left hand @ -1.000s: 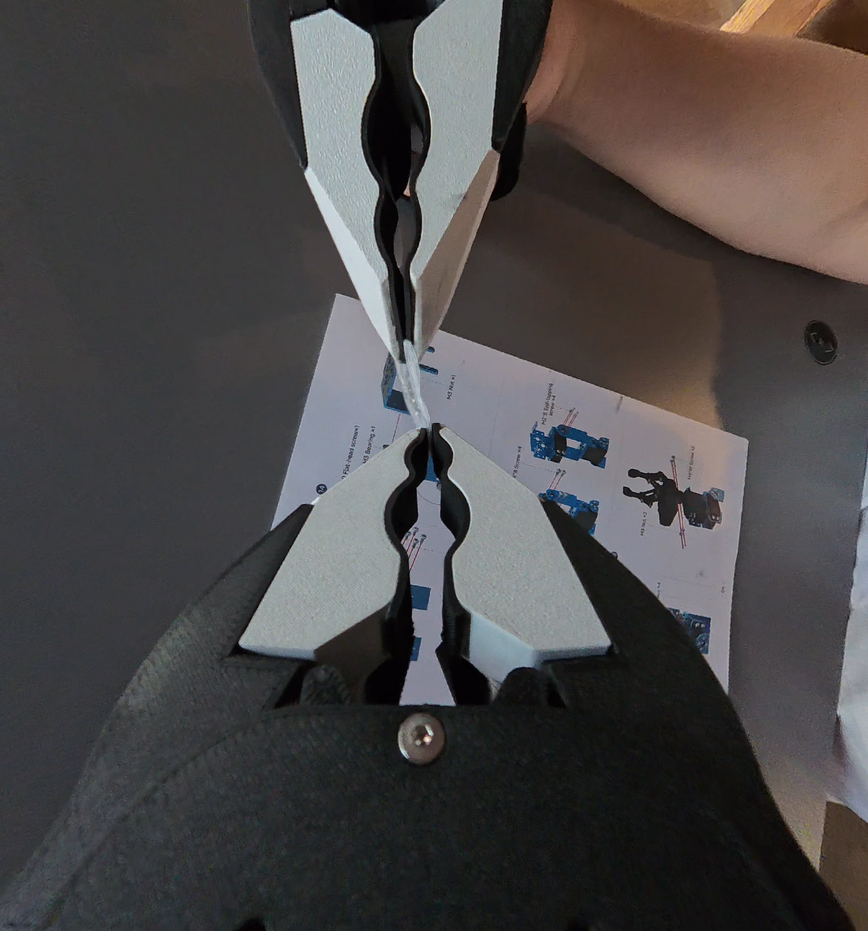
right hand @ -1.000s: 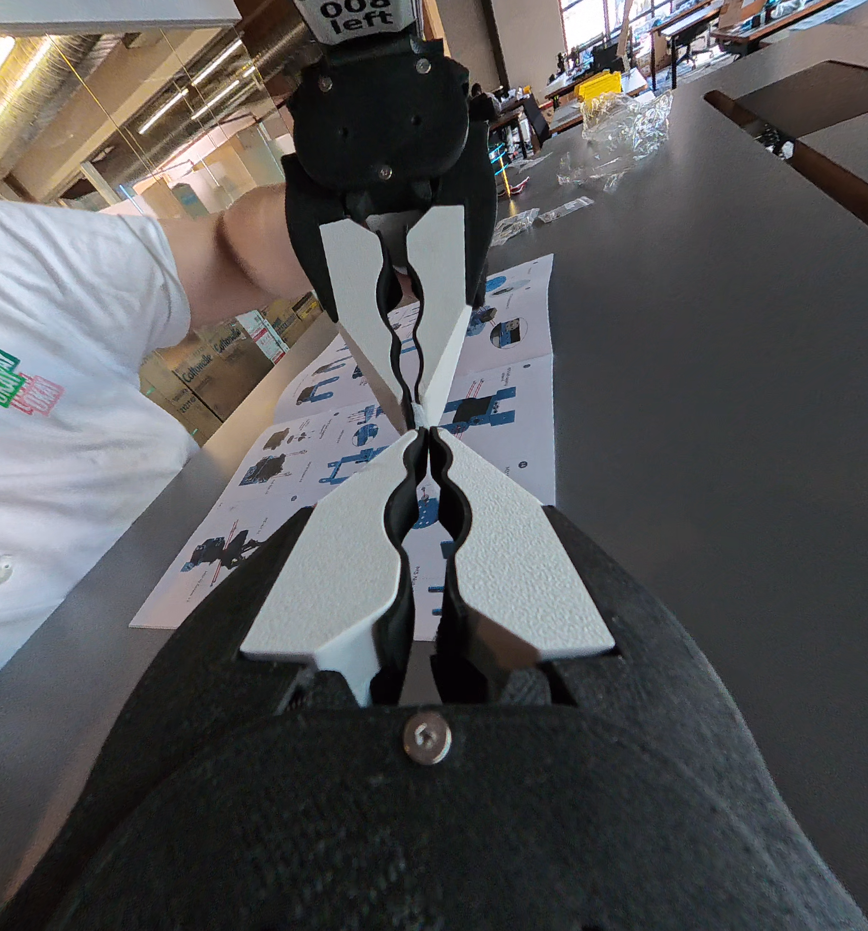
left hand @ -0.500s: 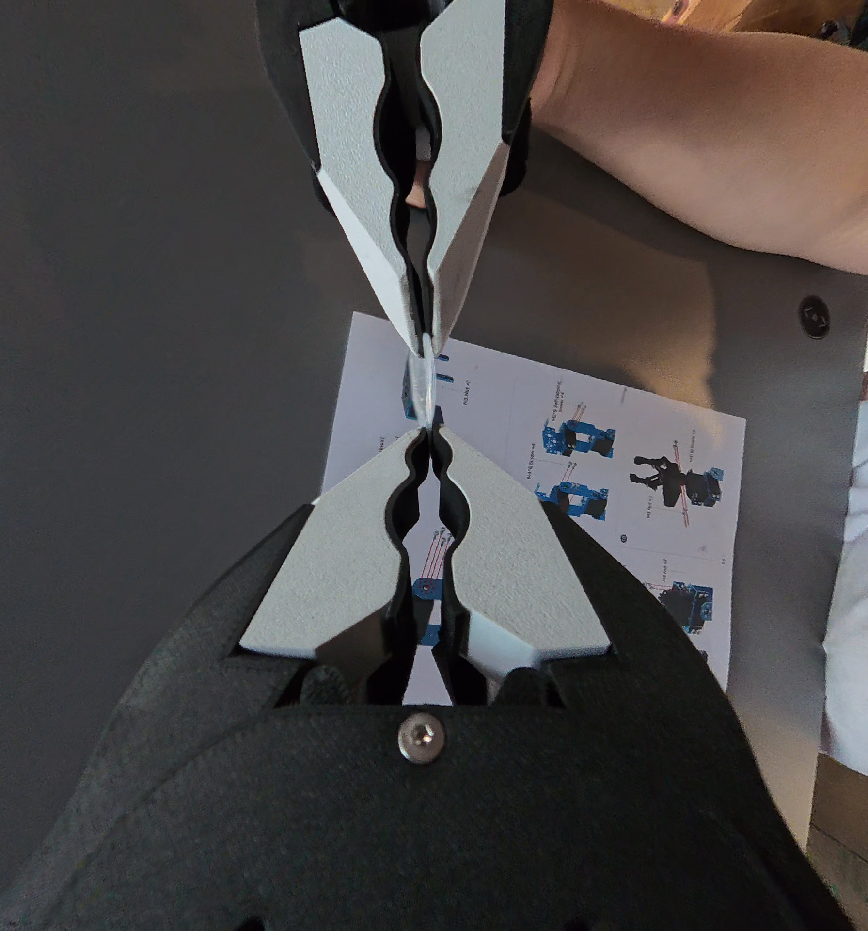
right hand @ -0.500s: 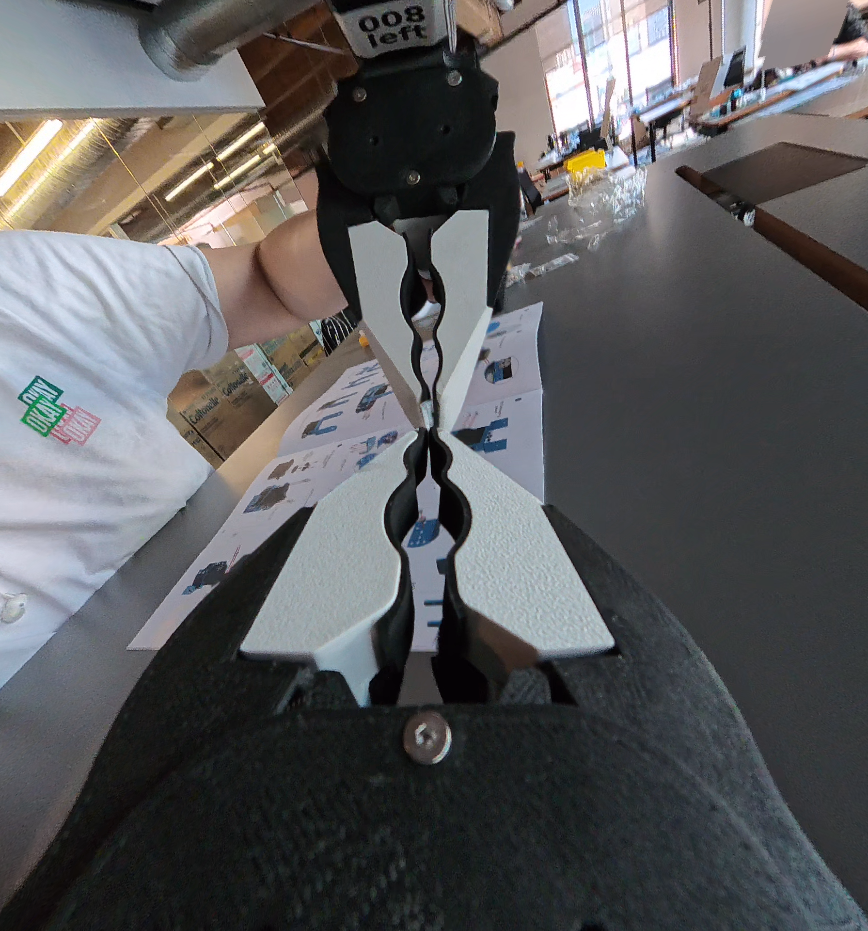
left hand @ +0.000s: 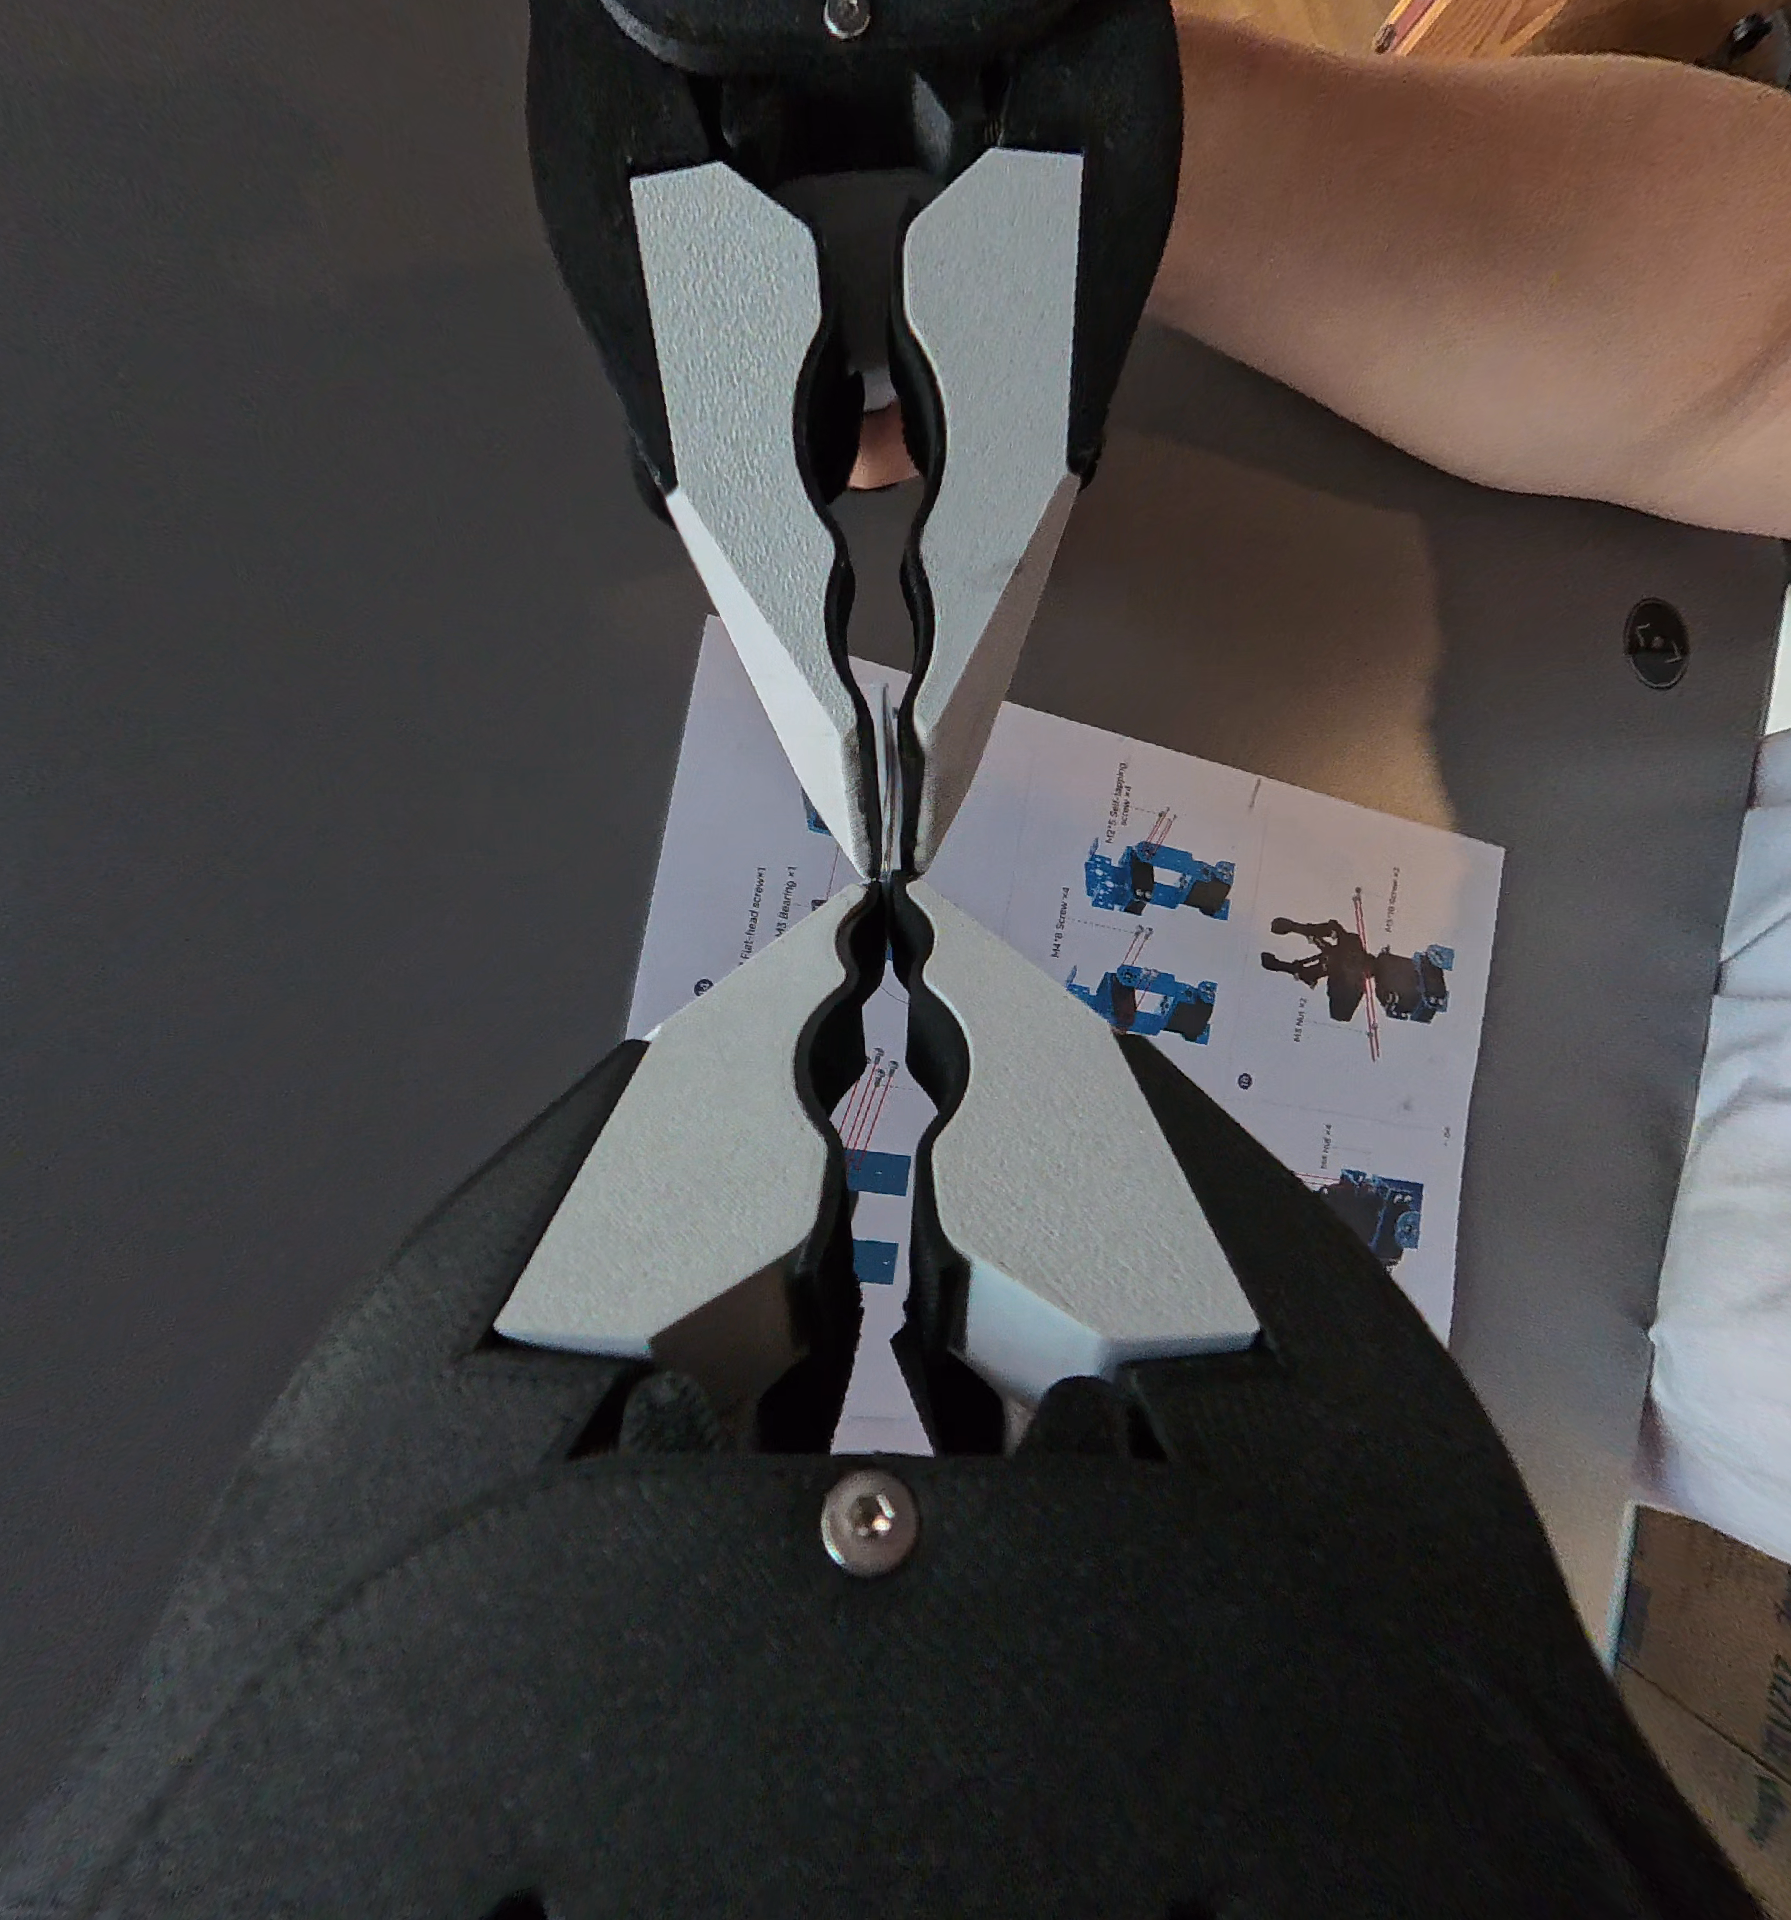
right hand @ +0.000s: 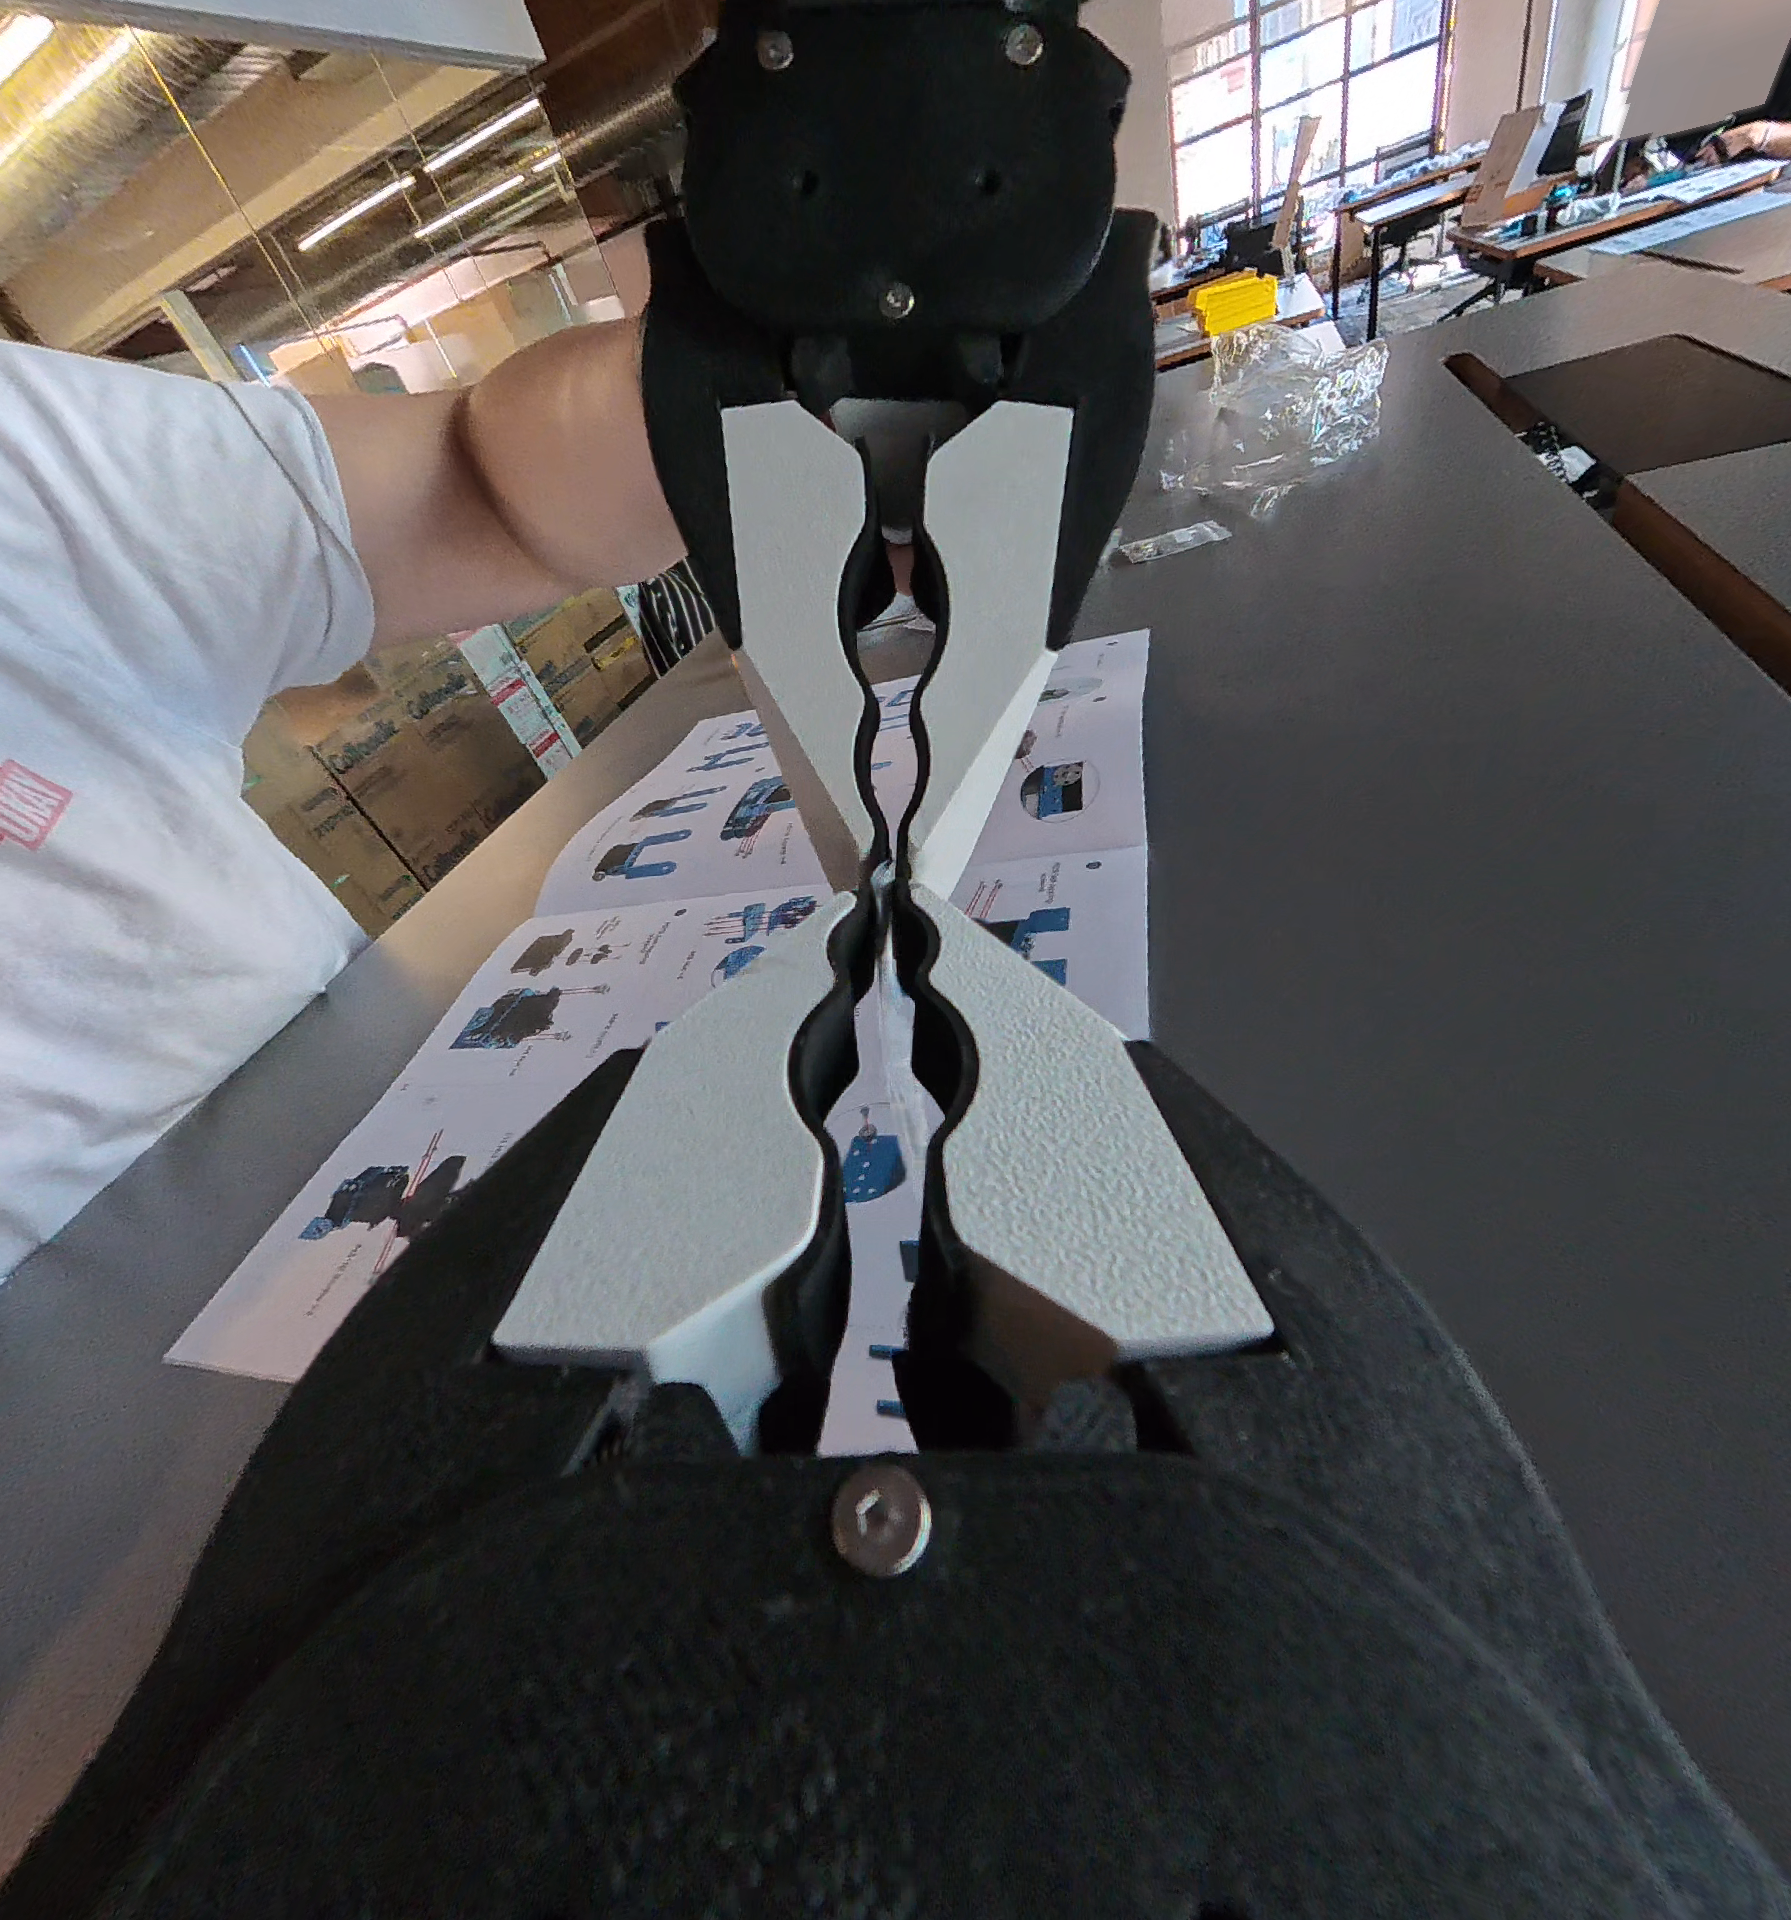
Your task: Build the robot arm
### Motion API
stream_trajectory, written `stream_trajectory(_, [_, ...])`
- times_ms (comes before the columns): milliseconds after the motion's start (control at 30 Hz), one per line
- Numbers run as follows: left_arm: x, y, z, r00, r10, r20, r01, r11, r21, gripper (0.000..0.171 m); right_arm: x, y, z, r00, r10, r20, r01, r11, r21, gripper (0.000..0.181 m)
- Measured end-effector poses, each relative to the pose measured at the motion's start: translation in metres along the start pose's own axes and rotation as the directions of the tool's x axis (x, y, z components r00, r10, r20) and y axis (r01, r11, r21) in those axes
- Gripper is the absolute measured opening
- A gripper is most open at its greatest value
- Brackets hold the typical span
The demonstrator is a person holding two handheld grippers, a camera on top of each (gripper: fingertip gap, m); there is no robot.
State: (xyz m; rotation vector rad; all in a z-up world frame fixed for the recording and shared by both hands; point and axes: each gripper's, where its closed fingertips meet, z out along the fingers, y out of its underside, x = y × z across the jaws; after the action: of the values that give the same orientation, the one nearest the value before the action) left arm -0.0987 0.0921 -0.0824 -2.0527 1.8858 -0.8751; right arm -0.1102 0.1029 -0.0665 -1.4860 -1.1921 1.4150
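Note:
My two grippers meet tip to tip above a printed instruction sheet [left hand: 1286,935] on a dark grey table [left hand: 247,727]. My left gripper [left hand: 883,902] is shut, its tips pinching the end of a small clear plastic piece [left hand: 889,790]. My right gripper [right hand: 883,906] is also shut on this piece, which runs back between its white fingers [right hand: 1057,1174] as a thin translucent strip [right hand: 896,1023]. The right gripper [left hand: 886,860] faces me in the left wrist view. The left gripper [right hand: 883,857] faces me in the right wrist view. The sheet [right hand: 579,987] lies below both.
A person's bare arm [left hand: 1493,312] and white shirt [right hand: 91,831] are close beside the grippers. Crumpled clear plastic [right hand: 1286,416] and a small packet [right hand: 1177,540] lie farther along the table. Cardboard boxes [right hand: 434,769] stand past the table edge. A round grommet [left hand: 1657,646] sits in the tabletop. Both grippers' tips are close together, under 4 cm apart. Both grippers' tips are roughly 35 centimetres from the round grommet [left hand: 1657,646].
The two grippers have come together until their tips almost touch. The stretch of clear plastic showing between them has shrunk. Both stay shut.

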Motion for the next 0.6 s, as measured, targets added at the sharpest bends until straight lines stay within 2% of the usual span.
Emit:
stream_trajectory(200, [0.004, -0.002, 0.001, 1.000, 0.002, -0.003, -0.002, 1.000, -0.014, 0.000, -0.005, 0.001, -0.002, 1.000, -0.012, -0.011, 0.011, 0.997, -0.072, 0.000])
stream_trajectory(300, [0.005, -0.006, -0.004, 1.000, -0.017, -0.012, 0.017, 1.000, 0.021, 0.000, -0.005, -0.005, -0.003, 0.998, -0.062, -0.031, 0.061, 0.998, -0.034, 0.000])
stream_trajectory(367, [0.007, -0.007, -0.007, 0.999, -0.028, -0.022, 0.029, 0.999, 0.033, 0.000, -0.005, -0.009, -0.005, 1.000, -0.025, -0.019, 0.025, 1.000, 0.009, 0.000])
stream_trajectory(600, [0.010, -0.004, -0.008, 1.000, -0.010, -0.004, 0.010, 1.000, 0.016, 0.000, -0.009, -0.007, -0.006, 1.000, -0.018, 0.004, 0.018, 0.999, -0.026, 0.000])
